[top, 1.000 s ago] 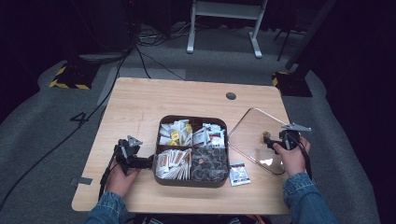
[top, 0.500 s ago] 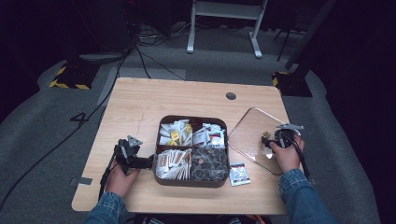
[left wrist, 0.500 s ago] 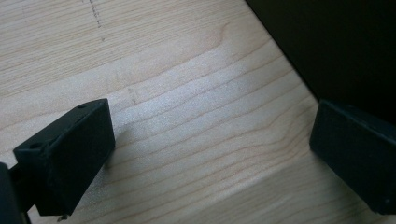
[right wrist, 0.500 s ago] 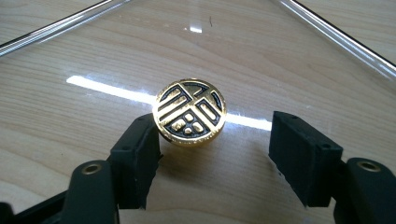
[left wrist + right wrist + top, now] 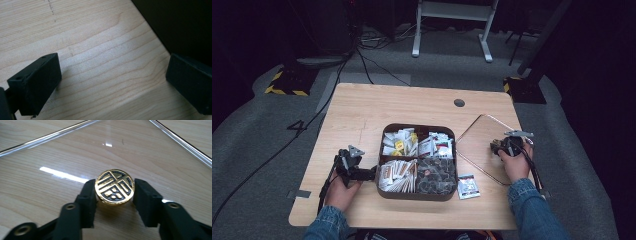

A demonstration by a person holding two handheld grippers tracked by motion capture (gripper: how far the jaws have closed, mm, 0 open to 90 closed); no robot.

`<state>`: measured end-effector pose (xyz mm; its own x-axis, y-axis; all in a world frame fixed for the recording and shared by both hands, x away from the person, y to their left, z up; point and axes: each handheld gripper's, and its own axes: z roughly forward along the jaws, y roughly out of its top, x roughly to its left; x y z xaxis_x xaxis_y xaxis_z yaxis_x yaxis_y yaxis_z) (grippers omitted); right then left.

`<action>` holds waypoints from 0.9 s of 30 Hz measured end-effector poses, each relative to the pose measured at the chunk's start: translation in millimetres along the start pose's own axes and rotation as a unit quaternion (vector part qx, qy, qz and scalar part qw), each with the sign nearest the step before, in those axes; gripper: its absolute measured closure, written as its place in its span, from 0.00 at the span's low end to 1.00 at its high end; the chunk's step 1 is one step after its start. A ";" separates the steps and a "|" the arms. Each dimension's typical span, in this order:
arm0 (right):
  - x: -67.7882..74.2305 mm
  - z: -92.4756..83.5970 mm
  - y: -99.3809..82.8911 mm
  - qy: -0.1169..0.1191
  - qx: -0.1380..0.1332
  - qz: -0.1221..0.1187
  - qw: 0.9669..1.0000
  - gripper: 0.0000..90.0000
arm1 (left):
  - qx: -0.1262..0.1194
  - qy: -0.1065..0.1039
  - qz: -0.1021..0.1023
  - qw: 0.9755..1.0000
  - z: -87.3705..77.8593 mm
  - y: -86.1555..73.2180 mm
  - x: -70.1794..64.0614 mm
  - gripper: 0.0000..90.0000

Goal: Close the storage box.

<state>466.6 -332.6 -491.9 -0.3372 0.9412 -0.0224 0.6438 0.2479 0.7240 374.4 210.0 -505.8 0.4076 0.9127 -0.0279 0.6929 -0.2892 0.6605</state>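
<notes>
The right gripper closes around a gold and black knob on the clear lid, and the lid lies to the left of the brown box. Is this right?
Not quite. The clear lid lies to the right of the brown box, as the high view shows. The rest holds: the right gripper has just been closing around the gold and black knob.

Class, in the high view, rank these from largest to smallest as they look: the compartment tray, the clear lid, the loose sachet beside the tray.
1. Tray
2. Lid, only slightly smaller, so unsure
3. Sachet, plainly smallest

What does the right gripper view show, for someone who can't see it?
A round gold knob with a black pattern sits between the two black jaws of the right hand-held gripper, which have just been closing around it. The knob stands on a clear, shiny lid lying on the light wooden table.
</notes>
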 end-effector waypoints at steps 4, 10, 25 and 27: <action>1.2 -0.2 1.3 -0.003 0.002 -0.006 1.000 0.65 | 0.000 0.000 0.000 1.000 0.0 0.0 0.0 0.00; 0.2 -2.7 1.9 0.002 -0.001 0.001 1.000 0.65 | 0.000 0.000 0.000 1.000 0.0 0.0 0.0 0.00; -1.1 -38.7 21.5 0.021 -0.043 0.001 0.999 0.66 | 0.000 0.000 0.000 1.000 0.0 0.0 0.0 0.00; -1.2 -41.3 22.7 0.024 -0.046 0.002 0.999 0.66 | -0.001 0.001 0.000 1.000 0.1 -0.1 -0.1 0.00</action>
<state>453.2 -337.6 -446.9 -0.3685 0.9296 0.0116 0.5803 0.2203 0.7841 374.3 209.9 -505.9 0.4064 0.9133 -0.0266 0.6918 -0.2886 0.6620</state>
